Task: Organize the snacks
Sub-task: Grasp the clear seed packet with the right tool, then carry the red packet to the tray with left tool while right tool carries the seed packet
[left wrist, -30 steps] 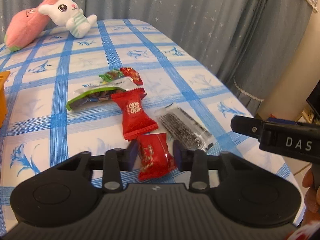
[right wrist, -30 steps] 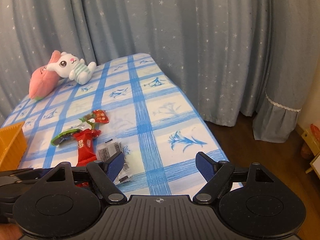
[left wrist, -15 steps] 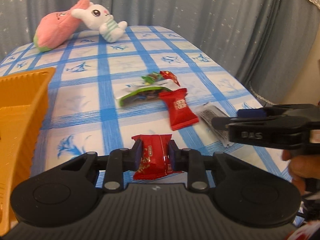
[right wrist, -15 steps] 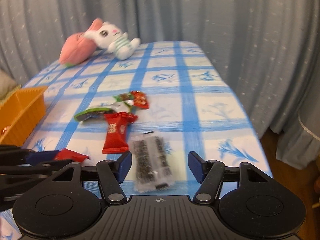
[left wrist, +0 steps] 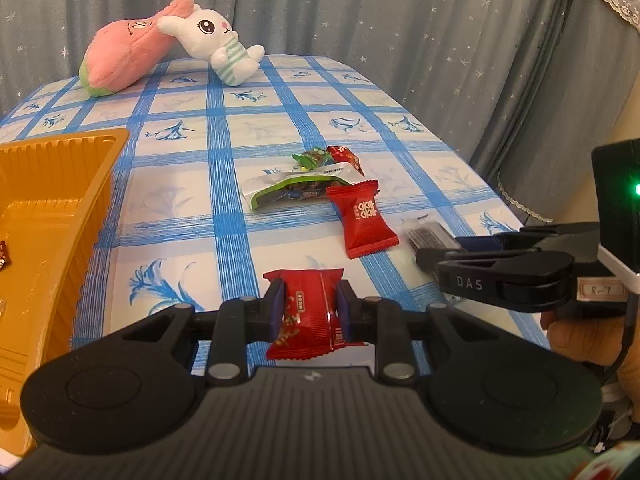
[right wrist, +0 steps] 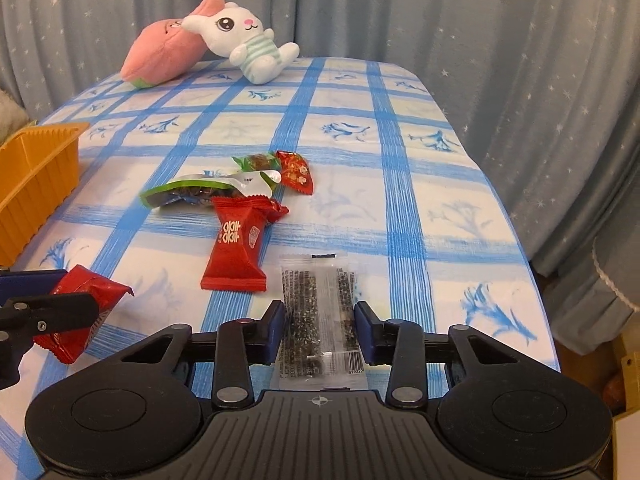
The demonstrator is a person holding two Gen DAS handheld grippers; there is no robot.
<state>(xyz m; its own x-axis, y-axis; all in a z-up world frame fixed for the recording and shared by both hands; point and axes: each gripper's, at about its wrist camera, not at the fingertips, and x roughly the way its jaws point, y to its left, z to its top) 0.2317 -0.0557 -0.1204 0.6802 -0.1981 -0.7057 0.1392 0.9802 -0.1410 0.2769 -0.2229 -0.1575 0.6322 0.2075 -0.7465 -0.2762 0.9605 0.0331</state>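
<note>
My left gripper [left wrist: 310, 308] is shut on a small red snack packet [left wrist: 308, 320], held just above the blue-checked tablecloth; the right wrist view shows that same red packet [right wrist: 84, 300] at the left. The jaws of my right gripper [right wrist: 320, 324] are closing around a clear packet of dark sesame sticks [right wrist: 320, 292] that lies flat on the cloth. Its pads stand at the packet's two long edges, and the packet is not squeezed. An orange tray [left wrist: 60, 168] stands to the left.
A red packet with white lettering [right wrist: 236, 248], a green packet [right wrist: 192, 192] and a small red candy [right wrist: 296, 172] lie mid-table. A plush bunny [left wrist: 216, 40] and a pink plush [left wrist: 124, 56] sit at the far end. The table's edge drops off at right, with curtains behind.
My left gripper carried the red packet leftward, bringing the orange tray into view. My right gripper swung down over the clear packet and its jaws narrowed around it.
</note>
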